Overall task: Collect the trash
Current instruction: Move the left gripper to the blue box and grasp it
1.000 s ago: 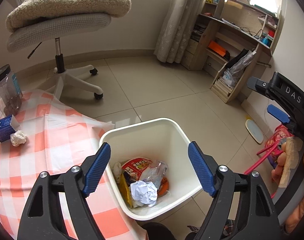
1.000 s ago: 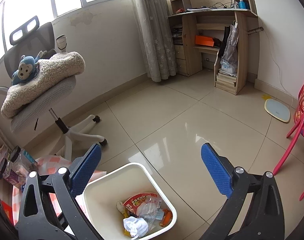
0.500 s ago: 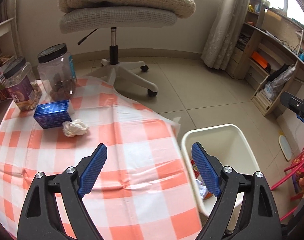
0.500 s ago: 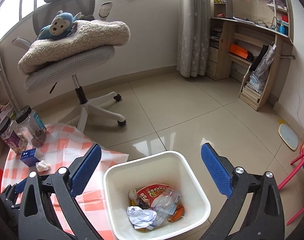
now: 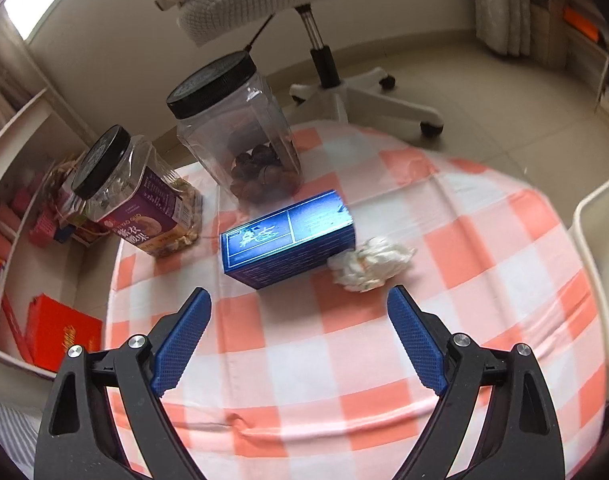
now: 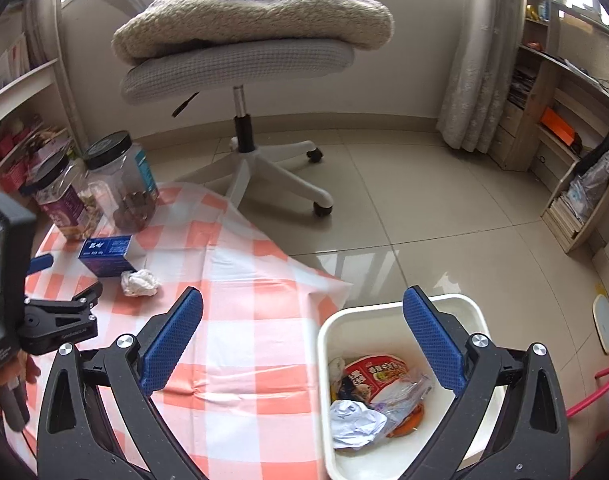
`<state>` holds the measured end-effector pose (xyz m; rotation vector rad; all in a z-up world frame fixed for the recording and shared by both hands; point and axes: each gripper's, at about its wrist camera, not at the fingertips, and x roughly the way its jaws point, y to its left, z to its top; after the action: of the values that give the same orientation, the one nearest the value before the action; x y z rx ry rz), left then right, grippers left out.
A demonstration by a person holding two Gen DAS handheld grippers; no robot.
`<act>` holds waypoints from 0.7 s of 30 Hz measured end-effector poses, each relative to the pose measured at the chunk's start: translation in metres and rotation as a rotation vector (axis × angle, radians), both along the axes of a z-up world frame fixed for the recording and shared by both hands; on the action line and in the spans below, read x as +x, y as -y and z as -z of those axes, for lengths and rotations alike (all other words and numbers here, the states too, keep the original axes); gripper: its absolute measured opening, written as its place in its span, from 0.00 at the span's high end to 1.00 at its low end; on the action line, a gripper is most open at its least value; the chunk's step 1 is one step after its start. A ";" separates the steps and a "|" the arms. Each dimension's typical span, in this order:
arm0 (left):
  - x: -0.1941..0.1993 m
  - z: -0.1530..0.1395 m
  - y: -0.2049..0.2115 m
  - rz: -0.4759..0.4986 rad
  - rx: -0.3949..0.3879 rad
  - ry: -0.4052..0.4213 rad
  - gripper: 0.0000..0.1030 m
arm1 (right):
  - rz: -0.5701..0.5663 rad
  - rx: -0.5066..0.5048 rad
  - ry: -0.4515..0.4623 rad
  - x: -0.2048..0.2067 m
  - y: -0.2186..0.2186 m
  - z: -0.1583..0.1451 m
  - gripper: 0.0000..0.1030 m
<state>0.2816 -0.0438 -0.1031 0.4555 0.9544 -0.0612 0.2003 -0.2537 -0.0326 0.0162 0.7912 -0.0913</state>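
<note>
A crumpled white tissue (image 5: 369,265) lies on the orange-and-white checked tablecloth (image 5: 344,360), touching the right end of a blue box (image 5: 287,239). It also shows in the right wrist view (image 6: 140,283). My left gripper (image 5: 300,338) is open and empty, hovering just short of the tissue and box. My right gripper (image 6: 304,344) is open and empty, above the table edge and the white trash bin (image 6: 384,316). The bin holds a noodle cup, plastic wrap and crumpled paper (image 6: 356,424).
Two black-lidded jars (image 5: 240,132) (image 5: 132,200) stand behind the box. An office chair (image 6: 244,60) with a blanket stands beyond the table. Shelves line the left wall (image 5: 20,184). A desk unit (image 6: 564,128) stands at the right.
My left gripper has swung left from over the bin to the table, close to the tissue and box. My right gripper has turned left and lowered toward the bin and table edge.
</note>
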 end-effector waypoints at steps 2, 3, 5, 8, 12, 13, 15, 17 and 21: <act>0.012 0.008 -0.002 0.070 0.075 -0.057 0.15 | -0.051 0.007 -0.029 0.008 -0.016 0.007 0.07; 0.018 0.011 -0.003 0.105 0.109 -0.083 0.15 | -0.079 0.010 -0.042 0.012 -0.025 0.010 0.07; 0.029 0.019 -0.002 0.168 0.194 -0.108 0.15 | -0.122 0.014 -0.067 0.019 -0.039 0.016 0.07; 0.044 0.025 -0.001 0.268 0.288 -0.141 0.15 | -0.170 0.023 -0.109 0.029 -0.054 0.024 0.07; 0.062 0.035 0.006 0.402 0.386 -0.209 0.15 | -0.232 0.019 -0.155 0.041 -0.068 0.036 0.07; 0.067 0.040 0.008 0.431 0.412 -0.222 0.15 | -0.248 0.018 -0.163 0.044 -0.072 0.039 0.07; 0.075 0.050 0.009 0.467 0.446 -0.240 0.16 | -0.287 0.017 -0.167 0.049 -0.081 0.043 0.07; 0.082 0.055 0.006 0.458 0.385 -0.283 0.29 | -0.330 0.003 -0.166 0.054 -0.091 0.048 0.07; 0.081 0.047 -0.018 0.382 0.217 -0.254 0.45 | -0.423 -0.001 -0.159 0.065 -0.109 0.059 0.07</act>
<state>0.3628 -0.0260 -0.1498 0.8420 1.1173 -0.3718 0.2657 -0.1444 -0.0917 -0.1608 0.9380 0.3110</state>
